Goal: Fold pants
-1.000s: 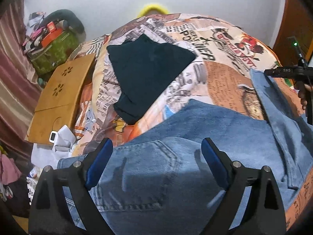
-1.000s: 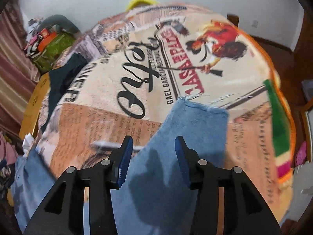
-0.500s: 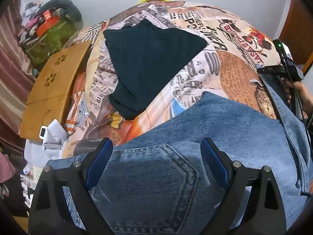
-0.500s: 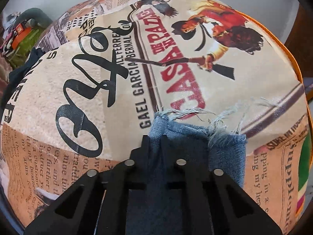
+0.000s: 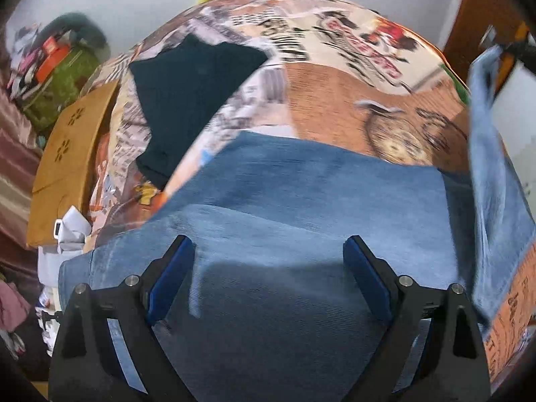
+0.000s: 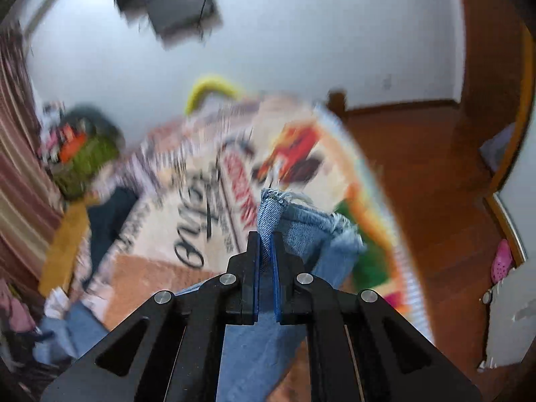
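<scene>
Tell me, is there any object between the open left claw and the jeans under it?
Nothing visible. The left claw hangs open over the jeans, with only bare denim between its fingers. The dark folded garment lies apart, further up the bedspread.

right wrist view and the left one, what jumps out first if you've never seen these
The right gripper is shut on the frayed hem of the blue jeans, lifted above the bed. Under the open left gripper the denim lies spread on a loud poster-print bedspread, a dark folded garment beyond it.
</scene>
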### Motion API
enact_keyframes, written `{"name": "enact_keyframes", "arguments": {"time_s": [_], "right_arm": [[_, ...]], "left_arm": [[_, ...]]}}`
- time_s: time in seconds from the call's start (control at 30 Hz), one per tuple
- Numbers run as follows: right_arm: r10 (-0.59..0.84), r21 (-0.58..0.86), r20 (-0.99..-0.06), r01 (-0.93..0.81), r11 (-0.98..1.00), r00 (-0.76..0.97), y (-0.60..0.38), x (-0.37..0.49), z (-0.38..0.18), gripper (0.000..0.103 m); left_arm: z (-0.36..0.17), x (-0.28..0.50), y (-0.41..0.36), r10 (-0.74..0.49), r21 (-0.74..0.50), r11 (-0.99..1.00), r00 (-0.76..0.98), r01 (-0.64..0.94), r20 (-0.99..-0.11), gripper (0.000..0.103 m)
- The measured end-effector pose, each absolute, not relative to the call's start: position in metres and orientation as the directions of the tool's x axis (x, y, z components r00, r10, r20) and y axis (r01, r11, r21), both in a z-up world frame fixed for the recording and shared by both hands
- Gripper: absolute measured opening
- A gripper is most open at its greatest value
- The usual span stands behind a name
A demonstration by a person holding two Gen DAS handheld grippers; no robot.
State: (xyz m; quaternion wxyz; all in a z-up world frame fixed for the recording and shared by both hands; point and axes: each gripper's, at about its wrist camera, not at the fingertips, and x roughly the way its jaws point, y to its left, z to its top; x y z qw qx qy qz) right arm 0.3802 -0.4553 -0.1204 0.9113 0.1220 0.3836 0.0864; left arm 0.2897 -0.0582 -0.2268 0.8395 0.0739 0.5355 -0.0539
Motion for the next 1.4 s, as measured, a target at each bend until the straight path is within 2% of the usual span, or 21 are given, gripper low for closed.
{"name": "enact_keyframes", "arguments": {"time_s": [0.17,0.23,0.4,0.73,0.83,1.0,1.17,1.23,1.4], "right_arm": [[0.229,0.3,-0.574,-0.058,0.952,0.786,-0.508,0.321,-0.063,0.005],[0.215,0.271,-0.575,-0.064,0.96,0.79,-0.518,0.301,-0.057,0.005],[0.164,0.214,-0.659,-0.026,0.976,0.734,-0.528,0.277,-0.095,0.005],[0.124,0.235,-0.816,0.129,0.963,0.565,-0.573,0.208,-0.194,0.006],[0.102,0.221,-0.838,0.161,0.962,0.536,-0.58,0.191,-0.205,0.011],[0.018,0.143,-0.879,0.229,0.963,0.476,-0.584,0.178,-0.203,0.012],[0.051,0.158,-0.836,0.151,0.976,0.546,-0.557,0.18,-0.167,0.017],[0.099,0.185,-0.803,0.088,0.979,0.587,-0.533,0.185,-0.152,0.022],[0.207,0.203,-0.736,-0.082,0.976,0.645,-0.463,0.204,-0.121,0.024]], "left_arm": [[-0.216,0.267,-0.104,-0.076,0.039,0.964,0.415,0.262,-0.906,0.092],[-0.215,0.263,-0.115,-0.08,0.038,0.962,0.412,0.27,-0.908,0.092],[-0.218,0.251,-0.135,-0.078,0.043,0.958,0.402,0.285,-0.912,0.092],[-0.211,0.236,-0.135,-0.07,0.056,0.96,0.426,0.275,-0.902,0.092],[-0.207,0.235,-0.129,-0.069,0.053,0.964,0.44,0.26,-0.895,0.092],[-0.194,0.234,-0.109,-0.068,0.045,0.975,0.484,0.218,-0.873,0.092],[-0.174,0.23,-0.078,-0.045,0.053,0.986,0.551,0.161,-0.833,0.092],[-0.164,0.229,-0.06,-0.035,0.049,0.99,0.576,0.129,-0.817,0.092],[-0.139,0.223,0.006,0.024,0.041,0.999,0.636,0.012,-0.771,0.092]]}}
